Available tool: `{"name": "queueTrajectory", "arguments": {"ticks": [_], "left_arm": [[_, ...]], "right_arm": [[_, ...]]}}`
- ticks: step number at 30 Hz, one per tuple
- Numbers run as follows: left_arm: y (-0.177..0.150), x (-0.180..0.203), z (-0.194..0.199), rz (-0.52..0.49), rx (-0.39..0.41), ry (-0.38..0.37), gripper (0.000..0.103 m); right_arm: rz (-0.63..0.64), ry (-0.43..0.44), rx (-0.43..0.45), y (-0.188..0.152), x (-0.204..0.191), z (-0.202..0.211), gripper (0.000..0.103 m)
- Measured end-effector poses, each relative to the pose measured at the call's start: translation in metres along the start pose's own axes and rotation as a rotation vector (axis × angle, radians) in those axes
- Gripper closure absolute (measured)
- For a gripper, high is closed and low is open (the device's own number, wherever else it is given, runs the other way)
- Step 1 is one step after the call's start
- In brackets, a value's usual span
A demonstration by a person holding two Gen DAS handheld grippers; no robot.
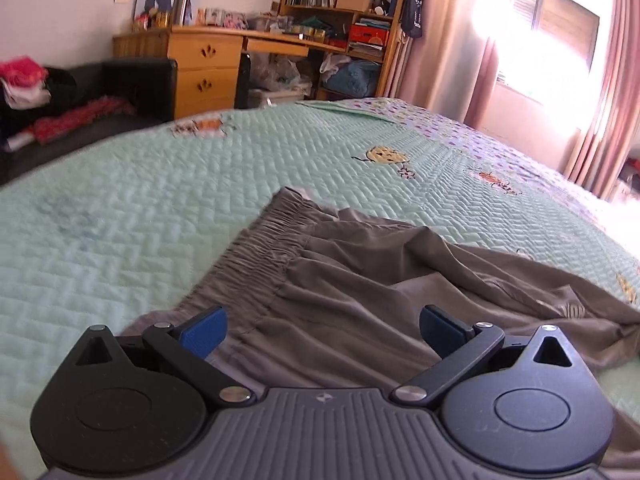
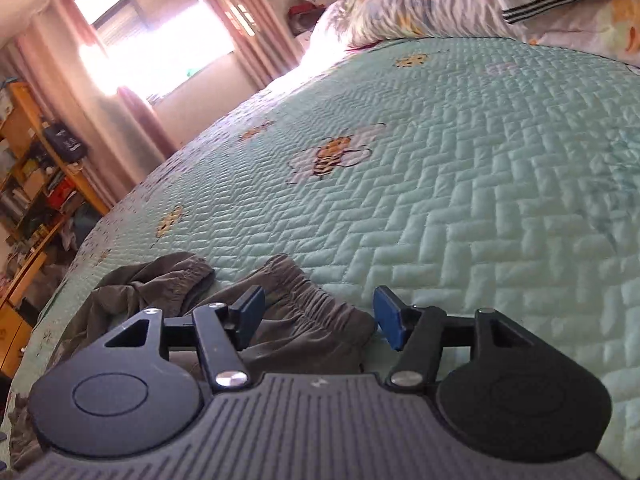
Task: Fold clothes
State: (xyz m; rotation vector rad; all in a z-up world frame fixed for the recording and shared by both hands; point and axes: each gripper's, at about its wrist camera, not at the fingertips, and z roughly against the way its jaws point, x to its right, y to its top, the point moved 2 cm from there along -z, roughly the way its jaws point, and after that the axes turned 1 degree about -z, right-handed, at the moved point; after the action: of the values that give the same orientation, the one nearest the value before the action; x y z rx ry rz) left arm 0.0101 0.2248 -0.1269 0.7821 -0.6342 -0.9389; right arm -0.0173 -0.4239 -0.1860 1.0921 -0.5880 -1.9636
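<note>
While the grey-brown elastic-waist trousers (image 1: 360, 280) lie crumpled on the bed's mint quilted bedspread (image 1: 120, 220) | left hand-held gripper (image 1: 323, 330): jaws wide, empty, over the fabric | right hand-held gripper (image 2: 319, 318): jaws apart, straddling the waistband (image 2: 316, 300), not gripping.

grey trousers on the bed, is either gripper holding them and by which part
Nothing is held. Both the left gripper and right gripper stand open over the grey trousers, near the elastic waistband.

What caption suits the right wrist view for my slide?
Right gripper, jaws open, over the gathered waistband of grey-brown fabric trousers on a mint-green quilted bedspread.
</note>
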Motion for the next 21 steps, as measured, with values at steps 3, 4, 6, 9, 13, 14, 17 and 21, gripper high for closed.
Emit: {"name": "queueTrajectory", "arguments": {"ticks": [3, 4, 6, 9, 13, 14, 17, 21], "left_arm": [[-0.004, -0.005, 0.029, -0.001, -0.010, -0.009, 0.001], [-0.007, -0.008, 0.038, 0.001, -0.018, -0.008, 0.001], [-0.011, -0.015, 0.051, 0.015, -0.051, -0.020, 0.001], [-0.021, -0.023, 0.065, 0.043, -0.113, -0.059, 0.001], [-0.040, -0.019, 0.074, 0.079, -0.214, -0.143, 0.001], [-0.046, -0.014, 0.074, 0.087, -0.247, -0.166, 0.001], [-0.063, -0.005, 0.065, 0.163, -0.362, -0.218, 0.001], [-0.066, 0.005, 0.060, 0.226, -0.360, -0.262, 0.001]], "right_arm": [[0.102, 0.023, -0.020, 0.000, -0.007, 0.005, 0.041], [0.108, 0.043, -0.020, 0.001, -0.006, 0.007, 0.041], [0.107, 0.081, -0.012, 0.003, -0.004, 0.013, 0.041], [0.055, 0.112, -0.006, 0.007, 0.009, 0.019, 0.041], [-0.033, 0.127, -0.009, 0.001, 0.027, 0.035, 0.039], [-0.055, 0.136, -0.012, -0.002, 0.030, 0.039, 0.038], [-0.121, 0.160, -0.025, -0.018, 0.038, 0.052, 0.035], [-0.162, 0.189, -0.044, -0.036, 0.039, 0.059, 0.032]]}}
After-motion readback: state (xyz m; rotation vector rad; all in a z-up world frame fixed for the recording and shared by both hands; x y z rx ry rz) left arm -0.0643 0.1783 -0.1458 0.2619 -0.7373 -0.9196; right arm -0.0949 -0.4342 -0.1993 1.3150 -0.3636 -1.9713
